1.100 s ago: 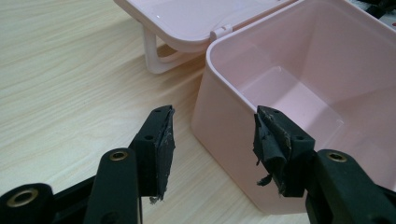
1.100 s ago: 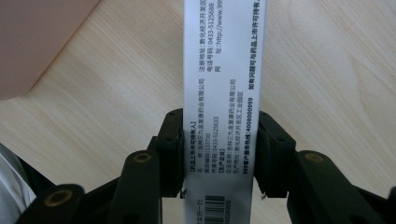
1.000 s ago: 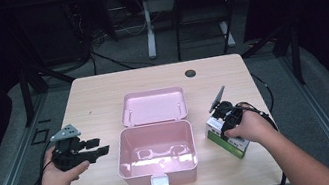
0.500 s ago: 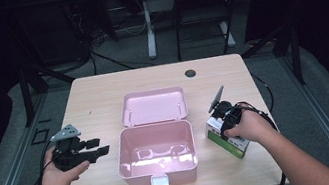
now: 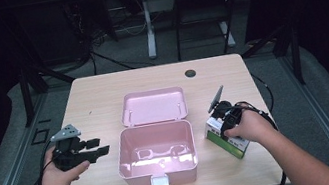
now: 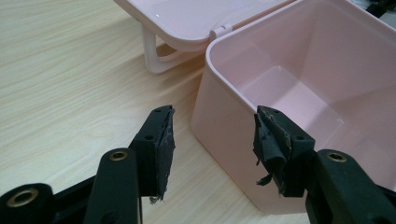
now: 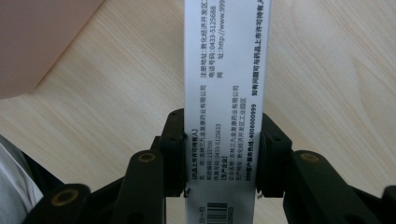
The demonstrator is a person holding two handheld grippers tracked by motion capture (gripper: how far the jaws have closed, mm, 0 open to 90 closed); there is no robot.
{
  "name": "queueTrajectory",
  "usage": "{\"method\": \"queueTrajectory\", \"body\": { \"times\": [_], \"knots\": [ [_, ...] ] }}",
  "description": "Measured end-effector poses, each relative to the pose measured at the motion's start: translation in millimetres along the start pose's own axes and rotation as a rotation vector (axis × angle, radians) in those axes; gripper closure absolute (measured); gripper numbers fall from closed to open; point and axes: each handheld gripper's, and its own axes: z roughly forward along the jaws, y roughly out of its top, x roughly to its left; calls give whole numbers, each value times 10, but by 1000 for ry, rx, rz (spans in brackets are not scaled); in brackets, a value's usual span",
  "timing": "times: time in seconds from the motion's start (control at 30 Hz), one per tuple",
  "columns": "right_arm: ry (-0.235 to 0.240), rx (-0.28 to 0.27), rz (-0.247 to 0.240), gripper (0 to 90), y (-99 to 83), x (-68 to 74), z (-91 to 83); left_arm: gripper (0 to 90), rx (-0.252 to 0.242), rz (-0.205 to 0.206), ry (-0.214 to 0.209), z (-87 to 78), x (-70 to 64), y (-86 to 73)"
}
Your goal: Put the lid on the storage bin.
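R gripper [image 7: 219, 161] was clamped on a small white-and-green printed cardboard carton [image 7: 223, 88]: in the right gripper view both black jaws pressed flat against the carton's narrow white face w/ small print & a barcode, pads touching each long edge, no gap. From the high view the R gripper [image 5: 224, 113] sat on top of the carton [image 5: 226, 138], the person's R hand [image 5: 249, 126] wrapped round it, carton resting on the pale wood-grain table [image 5: 102, 98] just right of the pink box. L of those jaws, in the right gripper view, a corner of the pink plastic storage box [image 7: 42, 42] showed, apart from the carton. L gripper [image 6: 212, 140] was spread wide, nothing between the jaws; worn rubber pads [image 6: 163, 144] frayed at the edges. One jaw stood over bare table, the other over the box's near wall [image 6: 224, 135], w/ the box corner in the gap; contact w/ the box can't be told. Beyond the L jaws the box interior lay open & its hinged pink lid [image 6: 196, 18] was folded back flat, w/ a loop handle under it. In the high view the L gripper [image 5: 98, 148] was held in the L hand [image 5: 59, 173] just left of the box [image 5: 157, 149], jaws pointing at it; lid [image 5: 155, 107] behind the box; a small dark round grommet [image 5: 190, 73] well beyond, near the table's far edge.
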Motion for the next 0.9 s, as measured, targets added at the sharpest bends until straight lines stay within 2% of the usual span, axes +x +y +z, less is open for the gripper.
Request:
{"method": "queueTrajectory", "body": {
  "times": [0.43, 0.63, 0.9],
  "knots": [
    [-2, -27, -31, 616, 15, 93, -199, 475, -5, -14, -7, -8, 17, -7],
    [-10, -40, -50, 616, 26, 166, -399, 470, -4, -18, -4, -7, 26, -11],
    [-9, -49, -70, 616, 21, 236, -521, 461, -13, -10, 20, -6, 30, -16]
  ]
}}
